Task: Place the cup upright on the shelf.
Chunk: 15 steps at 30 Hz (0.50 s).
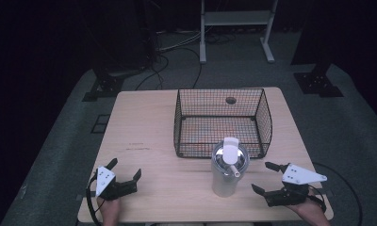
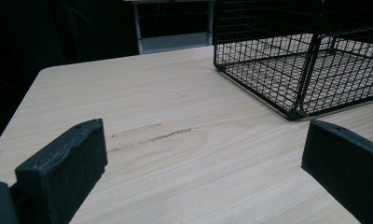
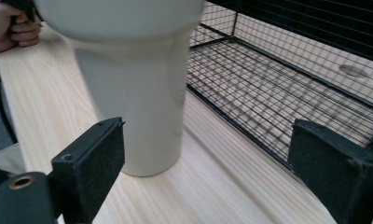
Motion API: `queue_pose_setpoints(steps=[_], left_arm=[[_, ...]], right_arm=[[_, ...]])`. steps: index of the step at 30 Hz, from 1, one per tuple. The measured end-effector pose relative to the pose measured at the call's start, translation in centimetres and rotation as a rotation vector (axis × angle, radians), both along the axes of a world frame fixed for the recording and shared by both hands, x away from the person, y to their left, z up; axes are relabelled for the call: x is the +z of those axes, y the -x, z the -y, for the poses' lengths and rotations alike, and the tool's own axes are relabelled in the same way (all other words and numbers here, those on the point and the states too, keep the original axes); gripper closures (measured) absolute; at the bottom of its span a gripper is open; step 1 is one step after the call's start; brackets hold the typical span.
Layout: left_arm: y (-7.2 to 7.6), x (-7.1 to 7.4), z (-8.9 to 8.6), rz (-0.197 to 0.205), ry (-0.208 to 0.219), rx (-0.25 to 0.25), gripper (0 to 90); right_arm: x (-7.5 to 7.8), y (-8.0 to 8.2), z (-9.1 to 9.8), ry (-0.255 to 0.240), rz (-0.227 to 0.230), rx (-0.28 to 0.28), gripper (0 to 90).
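Lining up my right gripper (image 1: 266,178) on the tumbler (image 1: 228,167), which is standing near-centre just before the wire basket (image 1: 223,121). Both grippers are gaping, holding nothing; left gripper (image 1: 125,170) is idling. Next, I'm thinking: slide left & clamp.

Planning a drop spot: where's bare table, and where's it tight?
Free: the table's left half, from the wire basket down to the left tool. The basket is empty. Tight: the front strip between tumbler, basket and right tool.
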<state>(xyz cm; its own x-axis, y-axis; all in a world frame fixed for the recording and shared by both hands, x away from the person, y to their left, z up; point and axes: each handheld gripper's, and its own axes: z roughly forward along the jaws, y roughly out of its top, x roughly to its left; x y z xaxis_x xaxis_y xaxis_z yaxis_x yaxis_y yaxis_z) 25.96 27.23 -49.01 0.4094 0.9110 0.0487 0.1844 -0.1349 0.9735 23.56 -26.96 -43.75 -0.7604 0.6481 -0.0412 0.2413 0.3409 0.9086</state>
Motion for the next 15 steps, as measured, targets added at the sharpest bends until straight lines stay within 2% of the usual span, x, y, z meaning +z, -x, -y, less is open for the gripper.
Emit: queue_pose_setpoints(steps=[15], left_arm=[[0.0,0.0,0.0,0.002,0.000,-0.001,0.0]], right_arm=[[0.0,0.2,-2.4,-0.008,-0.006,0.084,10.1]])
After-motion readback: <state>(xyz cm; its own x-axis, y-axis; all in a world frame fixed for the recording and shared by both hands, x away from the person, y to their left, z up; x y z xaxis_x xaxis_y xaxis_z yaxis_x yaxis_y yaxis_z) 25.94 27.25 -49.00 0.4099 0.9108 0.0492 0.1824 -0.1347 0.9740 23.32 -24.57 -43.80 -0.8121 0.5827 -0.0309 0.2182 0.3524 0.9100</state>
